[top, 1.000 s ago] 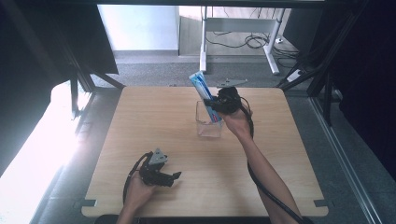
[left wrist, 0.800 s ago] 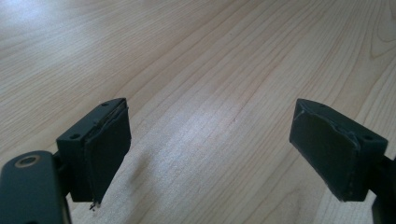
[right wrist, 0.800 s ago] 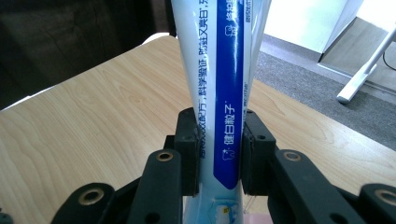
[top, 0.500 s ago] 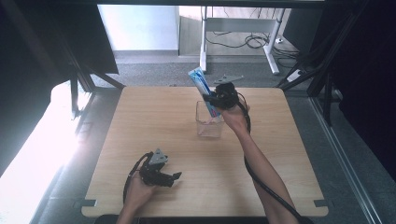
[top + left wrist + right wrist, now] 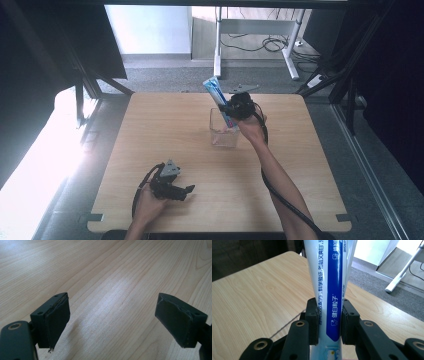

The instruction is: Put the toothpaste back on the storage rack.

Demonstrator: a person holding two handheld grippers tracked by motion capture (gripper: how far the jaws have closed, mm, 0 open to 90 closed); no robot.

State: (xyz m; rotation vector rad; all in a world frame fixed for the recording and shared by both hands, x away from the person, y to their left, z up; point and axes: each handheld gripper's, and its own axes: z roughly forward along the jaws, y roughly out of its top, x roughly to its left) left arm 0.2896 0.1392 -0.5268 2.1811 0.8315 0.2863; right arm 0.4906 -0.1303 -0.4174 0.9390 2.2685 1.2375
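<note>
The right gripper (image 5: 231, 111) holds a toothpaste tube (image 5: 218, 96) with its jaws pressed on both flat sides, just above a clear plastic cup (image 5: 223, 131) that stands a little toward the far edge of the table (image 5: 150, 130), right of its middle. The step in hand looks like lowering the tube into the cup. To do it well, bring the tube's lower end straight over the cup's open mouth, keep it clear of the thin rim, sink it gently and let go only once the end rests inside, since so light a cup could tip from a sideways push.

The tube's long axis runs steeply up and leans toward the table's far left corner, its broad flat end uppermost.

The left gripper (image 5: 186, 189) rests near the near edge, jaws wide apart with nothing between them
</note>
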